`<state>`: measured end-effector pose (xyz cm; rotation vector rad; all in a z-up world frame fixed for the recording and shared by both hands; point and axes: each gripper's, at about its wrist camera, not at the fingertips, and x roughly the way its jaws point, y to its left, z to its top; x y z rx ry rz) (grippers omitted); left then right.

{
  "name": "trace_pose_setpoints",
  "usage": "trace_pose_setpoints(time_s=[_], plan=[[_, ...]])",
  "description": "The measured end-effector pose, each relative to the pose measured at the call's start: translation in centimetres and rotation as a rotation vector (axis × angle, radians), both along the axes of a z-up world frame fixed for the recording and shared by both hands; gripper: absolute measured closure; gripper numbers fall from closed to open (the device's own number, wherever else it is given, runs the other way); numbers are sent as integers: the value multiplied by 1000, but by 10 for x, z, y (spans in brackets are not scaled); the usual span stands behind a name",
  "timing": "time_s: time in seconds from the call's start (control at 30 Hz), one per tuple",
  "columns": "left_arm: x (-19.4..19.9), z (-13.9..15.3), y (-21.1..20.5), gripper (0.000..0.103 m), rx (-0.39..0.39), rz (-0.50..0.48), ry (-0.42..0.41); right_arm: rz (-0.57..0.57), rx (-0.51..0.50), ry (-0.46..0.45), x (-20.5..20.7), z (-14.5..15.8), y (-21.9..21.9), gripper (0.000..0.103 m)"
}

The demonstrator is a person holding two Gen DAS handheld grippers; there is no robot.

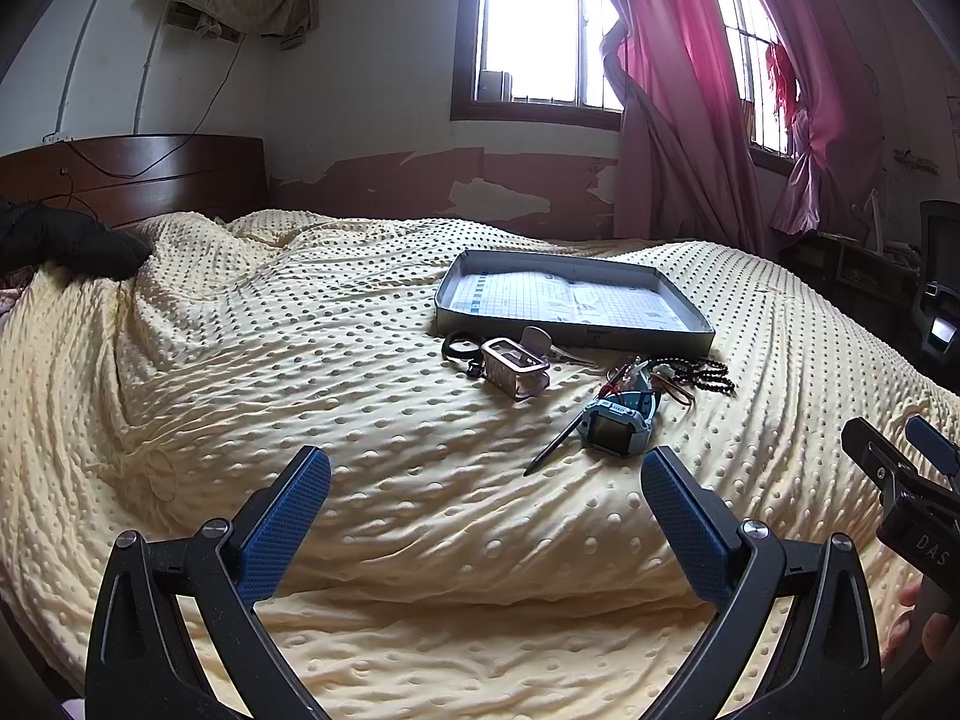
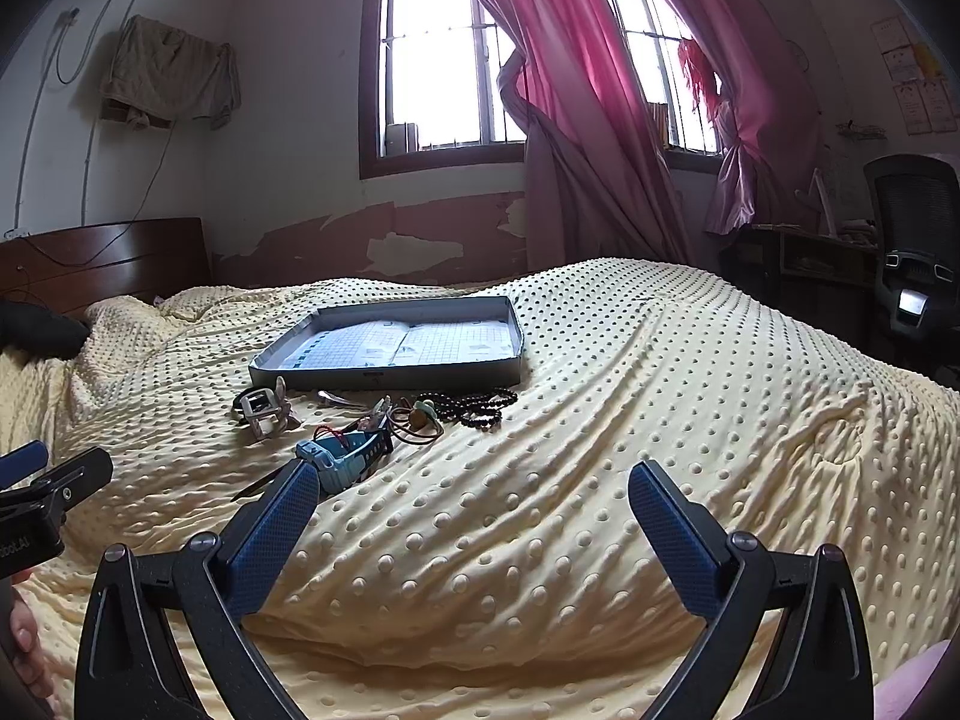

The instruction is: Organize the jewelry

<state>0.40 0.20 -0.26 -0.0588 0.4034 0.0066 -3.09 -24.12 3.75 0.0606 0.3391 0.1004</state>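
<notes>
A shallow grey box lid [image 1: 573, 324] [image 2: 384, 373] with printed paper inside lies on the yellow dotted bedspread. In front of it sit a pink watch [image 1: 515, 365] [image 2: 264, 411], a blue watch [image 1: 618, 420] [image 2: 342, 459], a dark bead bracelet [image 1: 708, 375] [image 2: 480, 407], hair ties and a thin dark stick [image 1: 552, 447]. My left gripper [image 1: 486, 492] hovers open over the bedspread, short of the jewelry. My right gripper [image 2: 474, 510] is open too, with the blue watch just beyond its left finger [image 2: 282, 516].
The bedspread [image 1: 300, 390] [image 2: 660, 420] covers the whole bed. A wooden headboard [image 1: 132, 174] and a black garment [image 1: 66, 240] are at the far left. Pink curtains [image 2: 600, 120], a desk and a black office chair [image 2: 912, 240] stand at the right.
</notes>
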Motion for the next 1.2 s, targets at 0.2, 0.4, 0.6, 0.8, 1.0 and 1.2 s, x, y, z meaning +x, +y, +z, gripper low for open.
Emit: trace_pose_setpoints(time_s=[0.2, 0.4, 0.6, 0.8, 1.0, 1.2], plan=[[0, 0, 0, 1, 1, 0, 0, 0, 0, 0, 0, 0, 0, 0], [0, 0, -1, 1, 2, -1, 0, 0, 2, 1, 0, 0, 0, 0], [-1, 0, 0, 1, 2, 0, -1, -2, -1, 5, 1, -1, -1, 0], [-1, 0, 0, 1, 2, 0, 0, -2, 1, 5, 1, -2, -1, 0], [-1, 0, 0, 1, 1, 0, 1, -2, 0, 7, 1, -1, -1, 0], [-1, -4, 5, 1, 6, 7, 12, -28, -24, 53, 5, -10, -2, 0]])
